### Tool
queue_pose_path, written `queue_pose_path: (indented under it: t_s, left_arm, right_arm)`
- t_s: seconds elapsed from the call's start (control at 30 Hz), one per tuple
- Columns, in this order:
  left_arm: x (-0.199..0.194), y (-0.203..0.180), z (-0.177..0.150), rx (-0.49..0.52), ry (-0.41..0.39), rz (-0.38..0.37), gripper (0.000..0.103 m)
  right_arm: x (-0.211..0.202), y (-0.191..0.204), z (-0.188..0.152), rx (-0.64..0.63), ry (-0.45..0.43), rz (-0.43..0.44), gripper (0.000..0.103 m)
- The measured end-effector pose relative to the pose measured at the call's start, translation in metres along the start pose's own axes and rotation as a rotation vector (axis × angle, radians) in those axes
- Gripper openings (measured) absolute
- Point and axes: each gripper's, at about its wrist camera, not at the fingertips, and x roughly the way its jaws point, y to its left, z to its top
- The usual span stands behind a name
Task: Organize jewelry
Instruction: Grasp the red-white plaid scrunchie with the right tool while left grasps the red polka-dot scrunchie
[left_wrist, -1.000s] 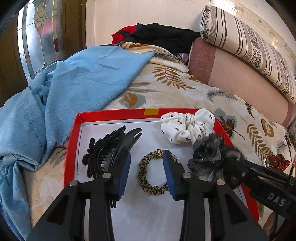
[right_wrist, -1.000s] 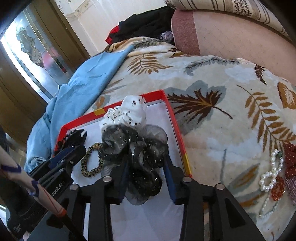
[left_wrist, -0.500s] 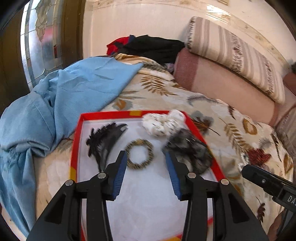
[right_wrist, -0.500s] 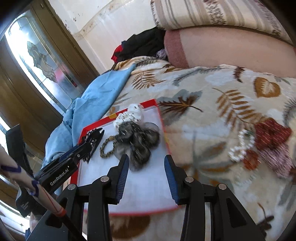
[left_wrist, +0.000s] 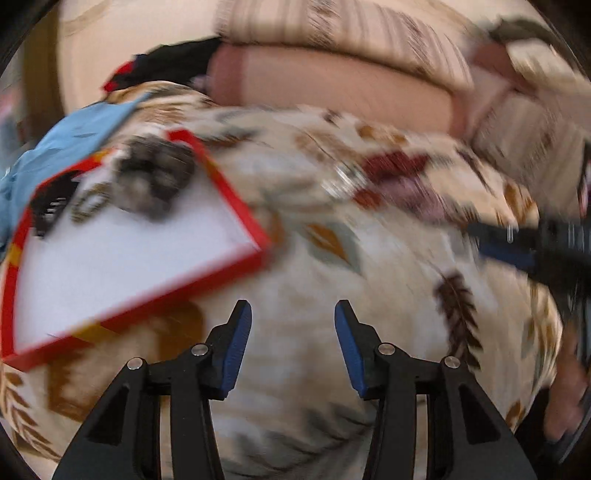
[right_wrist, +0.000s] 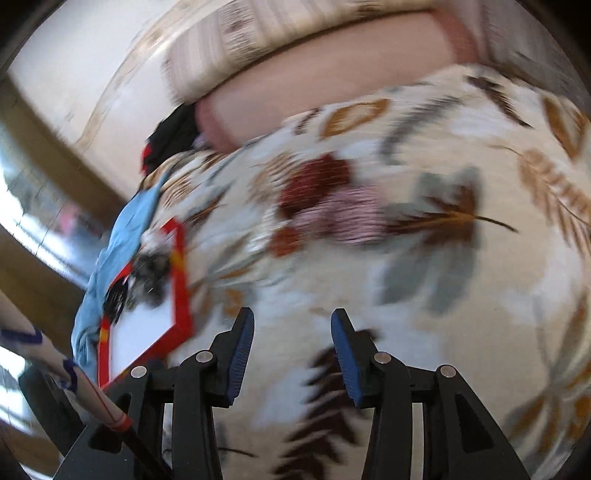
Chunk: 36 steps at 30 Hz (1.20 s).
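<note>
Both views are motion-blurred. A red-rimmed white tray (left_wrist: 236, 201) lies on the leaf-print bedspread at the left; it holds a black sheer scrunchie (left_wrist: 153, 175), a leopard hair tie (left_wrist: 90, 201) and a black claw clip (left_wrist: 50, 203). The tray also shows in the right wrist view (right_wrist: 181, 280). Loose jewelry lies on the bedspread: a pearl string (left_wrist: 343, 181), a dark red piece (left_wrist: 395, 162) and a pink beaded piece (right_wrist: 343, 214). My left gripper (left_wrist: 293, 345) is open and empty, above bare bedspread right of the tray. My right gripper (right_wrist: 291, 349) is open and empty, short of the jewelry.
A blue cloth (left_wrist: 74, 136) lies left of the tray. Pink and striped bolsters (left_wrist: 332, 88) line the far side of the bed, with dark clothes (left_wrist: 170, 68) at their left end. My right gripper's body shows at the right edge of the left wrist view (left_wrist: 535, 247).
Both grippers have pulled back from the tray and swung right toward the loose jewelry. The black scrunchie, held by the right gripper a second ago, lies in the tray.
</note>
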Motion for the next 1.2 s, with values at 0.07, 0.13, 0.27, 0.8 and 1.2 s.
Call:
queue_pose_path:
  t_s: [0.07,0.13,0.27,0.8,1.2]
  left_arm:
    - [0.007,-0.014,-0.007,0.043,0.013,0.006,0.046]
    - [0.013,-0.022,-0.011,0.076,0.021,0.019,0.047]
    - [0.015,-0.025,-0.008,0.092,0.019,0.028,0.05]
    - [0.011,-0.025,0.053,0.111,-0.04,0.018,0.056]
    - [0.086,-0.094,0.147,0.162,0.029,-0.071,0.068]
  right_arm:
    - [-0.004,-0.017,0.005,0.035,-0.012,-0.018,0.047]
    - [-0.002,-0.035,0.014,0.077,-0.022,-0.025,0.047]
    - [0.018,-0.054,0.035,0.122,-0.022,-0.025,0.047]
    - [0.041,-0.06,0.054,0.201,-0.022,0.068,0.01]
    - [-0.016,-0.111,0.007,0.194,-0.11,-0.032,0.01]
